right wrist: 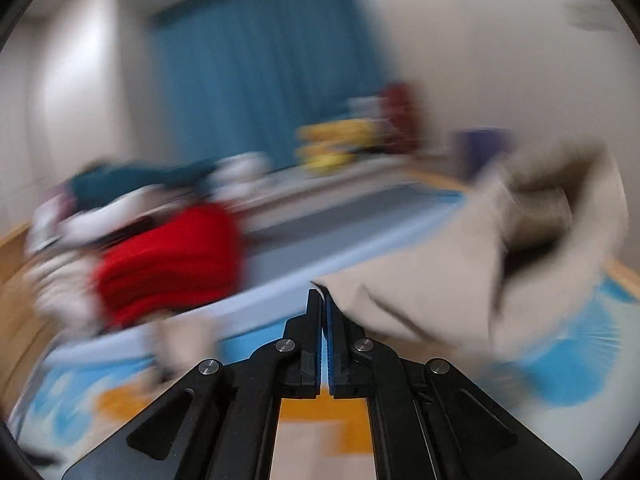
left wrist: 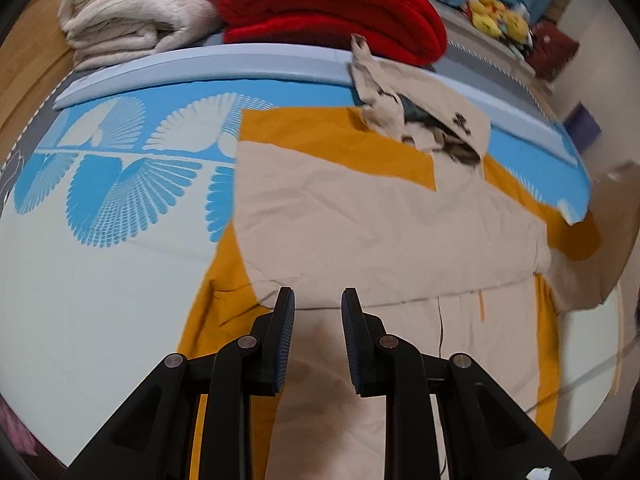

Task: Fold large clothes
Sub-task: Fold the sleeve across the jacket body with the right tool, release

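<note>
Left wrist view first: we had the left gripper (left wrist: 318, 300) hanging over the beige garment (left wrist: 380, 232), jaws a little apart with nothing between them, just bare cloth underneath. The garment lay spread flat over an orange sheet (left wrist: 224, 300) on the bed, its collar end bunched up at the far side near the pale blue bolster (left wrist: 208, 66). Off at the right edge a flap of the same beige cloth looked lifted. If we were giving tips: we'd have kept the left one low and ready to pin the fold line so the body didn't slide, since that thin cloth looked like it would drag easily over the sheet.

The surface was a bed with a blue-and-white patterned cover (left wrist: 100, 184). Behind the bolster sat a folded red blanket (left wrist: 332, 4) and a stack of cream blankets (left wrist: 136, 12), with yellow plush toys (left wrist: 498, 16) further back.

Right wrist view was really blurry. The right gripper (right wrist: 323, 300) had its jaws shut tight, and a beige edge sat right at the tips, so we'd guess it was pinching the garment (right wrist: 460, 280), which billowed up to its right. Best move there, we figured: carry that edge across in one smooth arc and lay it down square. A teal curtain (right wrist: 260, 72) and pale walls filled the background.
</note>
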Action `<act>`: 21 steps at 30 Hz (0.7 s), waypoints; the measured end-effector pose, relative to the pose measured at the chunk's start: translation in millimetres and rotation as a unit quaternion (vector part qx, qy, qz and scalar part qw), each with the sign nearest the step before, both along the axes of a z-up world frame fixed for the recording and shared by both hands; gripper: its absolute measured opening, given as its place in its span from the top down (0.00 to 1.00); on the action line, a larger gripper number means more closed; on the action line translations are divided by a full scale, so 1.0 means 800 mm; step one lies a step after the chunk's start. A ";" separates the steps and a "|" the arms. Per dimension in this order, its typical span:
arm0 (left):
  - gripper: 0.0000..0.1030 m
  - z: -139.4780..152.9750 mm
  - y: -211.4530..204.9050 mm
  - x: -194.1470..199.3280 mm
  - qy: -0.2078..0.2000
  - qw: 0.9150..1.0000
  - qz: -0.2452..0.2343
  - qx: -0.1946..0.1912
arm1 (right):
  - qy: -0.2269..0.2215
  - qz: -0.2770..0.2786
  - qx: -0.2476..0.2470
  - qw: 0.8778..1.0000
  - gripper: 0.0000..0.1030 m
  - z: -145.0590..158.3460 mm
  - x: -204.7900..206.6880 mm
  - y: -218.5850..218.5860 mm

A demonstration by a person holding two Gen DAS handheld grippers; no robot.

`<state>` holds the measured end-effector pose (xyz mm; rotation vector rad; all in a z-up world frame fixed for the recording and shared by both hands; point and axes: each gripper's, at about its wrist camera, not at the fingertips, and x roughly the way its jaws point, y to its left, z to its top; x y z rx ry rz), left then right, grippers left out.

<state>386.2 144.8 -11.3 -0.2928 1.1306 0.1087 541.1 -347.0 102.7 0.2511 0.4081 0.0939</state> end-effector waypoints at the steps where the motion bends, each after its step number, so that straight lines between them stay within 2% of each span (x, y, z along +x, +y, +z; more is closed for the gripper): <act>1: 0.80 0.002 0.004 0.000 -0.001 1.000 0.004 -0.004 | -0.001 0.049 0.005 0.999 0.98 0.005 -0.009 0.056; 2: 0.80 0.004 0.009 0.000 -0.002 1.000 0.008 -0.010 | 0.004 0.103 0.015 0.995 0.97 0.007 -0.018 0.115; 4: 0.80 0.007 0.020 0.000 -0.002 1.000 0.015 -0.021 | 0.052 0.209 0.039 0.976 0.94 -0.008 -0.029 0.218; 6: 0.79 0.006 0.031 0.000 0.001 0.999 0.023 -0.030 | 0.110 0.270 0.052 0.955 0.92 -0.031 -0.039 0.280; 7: 0.79 0.004 0.038 0.000 0.005 0.999 0.030 -0.035 | 0.150 0.297 0.047 0.942 0.92 -0.047 -0.043 0.306; 8: 0.79 0.002 0.044 -0.001 0.007 0.999 0.036 -0.040 | 0.177 0.309 0.037 0.934 0.92 -0.059 -0.050 0.321; 10: 0.79 -0.004 0.055 -0.001 0.012 0.997 0.046 -0.054 | 0.196 0.302 0.009 0.933 0.90 -0.067 -0.063 0.318; 12: 0.79 -0.011 0.063 0.001 0.016 0.996 0.053 -0.064 | 0.202 0.260 -0.017 0.944 0.86 -0.061 -0.076 0.289; 14: 0.79 -0.021 0.070 0.005 0.022 0.995 0.062 -0.076 | 0.210 0.215 0.010 0.954 0.76 -0.058 -0.087 0.255; 16: 0.79 -0.033 0.078 0.009 0.028 0.993 0.073 -0.091 | 0.227 0.154 0.033 0.961 0.59 -0.064 -0.089 0.218; 17: 0.79 -0.039 0.081 0.011 0.027 0.991 0.079 -0.100 | 0.232 0.132 0.044 0.963 0.58 -0.072 -0.089 0.205; 19: 0.80 -0.054 0.086 0.019 0.025 0.988 0.091 -0.123 | 0.247 0.104 0.069 0.961 0.56 -0.091 -0.089 0.180; 21: 0.80 -0.073 0.091 0.029 0.018 0.981 0.101 -0.164 | 0.315 0.042 0.099 0.943 0.56 -0.143 -0.074 0.154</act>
